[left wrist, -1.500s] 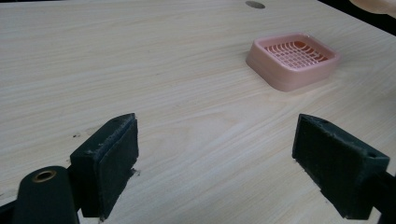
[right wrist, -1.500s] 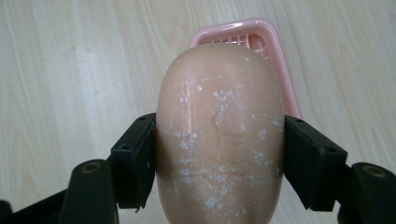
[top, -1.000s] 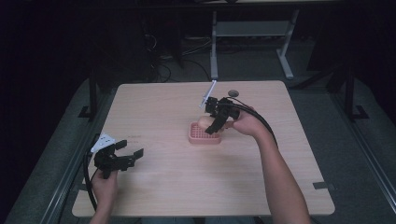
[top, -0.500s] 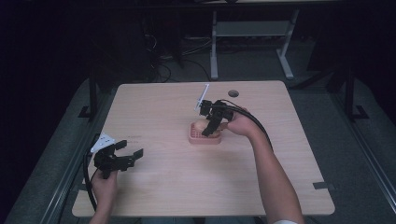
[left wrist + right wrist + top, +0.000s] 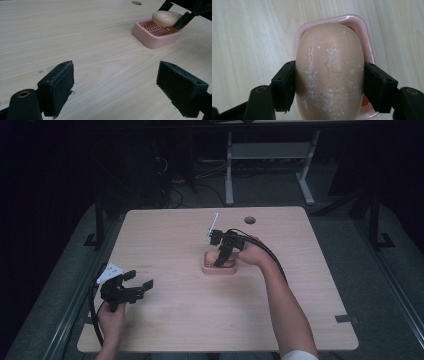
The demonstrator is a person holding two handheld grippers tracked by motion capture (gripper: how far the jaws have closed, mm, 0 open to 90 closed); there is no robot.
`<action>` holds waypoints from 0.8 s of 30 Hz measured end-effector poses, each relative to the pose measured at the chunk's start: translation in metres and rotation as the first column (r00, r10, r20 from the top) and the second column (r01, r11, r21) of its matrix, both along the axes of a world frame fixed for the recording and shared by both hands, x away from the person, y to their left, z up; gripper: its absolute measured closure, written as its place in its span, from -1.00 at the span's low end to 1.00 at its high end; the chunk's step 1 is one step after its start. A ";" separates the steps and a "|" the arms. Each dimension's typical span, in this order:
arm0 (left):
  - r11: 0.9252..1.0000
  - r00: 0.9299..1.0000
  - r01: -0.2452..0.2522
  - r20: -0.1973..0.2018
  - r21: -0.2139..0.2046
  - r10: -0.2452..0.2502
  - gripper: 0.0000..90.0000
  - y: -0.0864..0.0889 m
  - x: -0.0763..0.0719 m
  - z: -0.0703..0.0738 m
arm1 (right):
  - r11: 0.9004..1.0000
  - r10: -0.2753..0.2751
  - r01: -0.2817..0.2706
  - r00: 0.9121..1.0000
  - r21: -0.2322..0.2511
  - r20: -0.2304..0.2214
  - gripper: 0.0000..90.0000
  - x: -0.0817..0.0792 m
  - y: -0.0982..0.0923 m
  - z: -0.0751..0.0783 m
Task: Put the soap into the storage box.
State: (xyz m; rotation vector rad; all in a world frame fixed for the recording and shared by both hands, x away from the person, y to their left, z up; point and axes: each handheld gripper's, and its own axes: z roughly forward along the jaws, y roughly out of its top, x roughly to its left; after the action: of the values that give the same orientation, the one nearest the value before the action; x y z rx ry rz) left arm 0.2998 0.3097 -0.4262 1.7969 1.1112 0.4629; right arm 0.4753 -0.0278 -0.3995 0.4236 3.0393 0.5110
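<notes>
The bar of soap [image 5: 329,72], pale peach and flecked with white residue, sits clamped between the two black jaws of the right claw [image 5: 329,82], one pad pressed against each long side. In the right gripper view it hangs directly over the pink soap dish [image 5: 364,32], whose glossy rim curves out from behind the far end of the bar and down past its right-hand side. In the left gripper view the soap [image 5: 166,18] rides at the top of the dish [image 5: 150,37], above the ribbed orange floor, with a jaw of the right claw reaching down against it; whether the bar touches the ribs or hovers just clear cannot be told.

In the high view the right claw [image 5: 220,260] points downward into the dish [image 5: 209,269], which lies near the middle of the bench [image 5: 175,320], and a black cable trails back from it along the person's right forearm [image 5: 280,305].

The left claw [image 5: 141,279] is well apart from the dish, toward the person's near left corner of the bench, held low in the left hand [image 5: 111,317]. Its jaws stand wide open with nothing between them, as the left gripper view shows, only bare wood grain [image 5: 100,75] in the gap. The dish lies far ahead of this claw and off to one side.
</notes>
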 end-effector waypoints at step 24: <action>1.000 1.000 -0.006 -0.005 -0.009 0.006 -0.68 0.002 -0.001 0.000 | 1.000 -0.012 0.012 1.000 -0.022 -0.009 -0.30 0.009 0.004 -0.014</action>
State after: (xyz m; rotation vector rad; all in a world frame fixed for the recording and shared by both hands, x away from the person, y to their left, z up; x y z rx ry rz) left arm 0.2990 0.3118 -0.4264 1.7882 1.1211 0.4570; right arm 0.4842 -0.0243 -0.4135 0.4446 3.0458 0.4768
